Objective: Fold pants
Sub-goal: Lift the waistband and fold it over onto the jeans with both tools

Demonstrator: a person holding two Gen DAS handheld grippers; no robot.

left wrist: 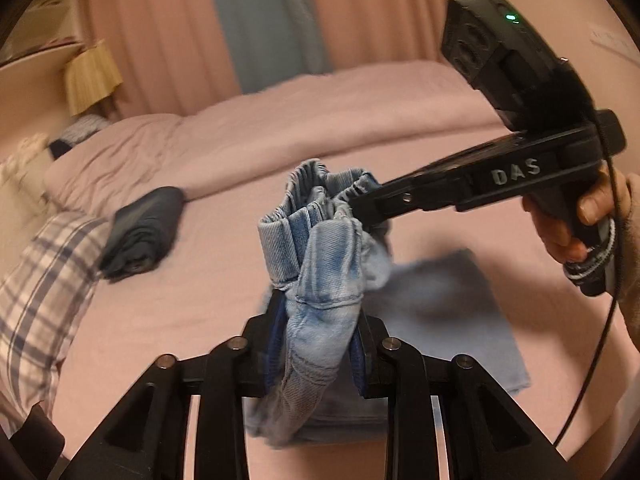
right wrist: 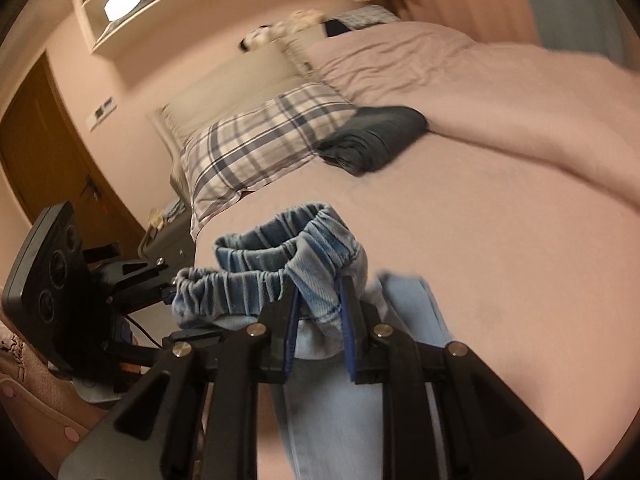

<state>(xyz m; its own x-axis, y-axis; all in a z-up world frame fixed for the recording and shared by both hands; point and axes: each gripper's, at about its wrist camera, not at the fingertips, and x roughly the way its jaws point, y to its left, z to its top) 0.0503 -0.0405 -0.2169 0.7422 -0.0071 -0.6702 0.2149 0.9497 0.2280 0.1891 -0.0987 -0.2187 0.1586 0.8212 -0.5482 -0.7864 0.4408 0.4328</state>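
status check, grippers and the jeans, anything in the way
Left gripper and right gripper both clamped on the light blue jeans at the elastic waistband, bunched, lifted. Folded dark garment on the pink bed, clear of the work.

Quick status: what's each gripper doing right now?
Left gripper: closed on the light blue jeans, near the elastic waistband.
Right gripper: closed on the same jeans' waistband; also visible in the left wrist view.
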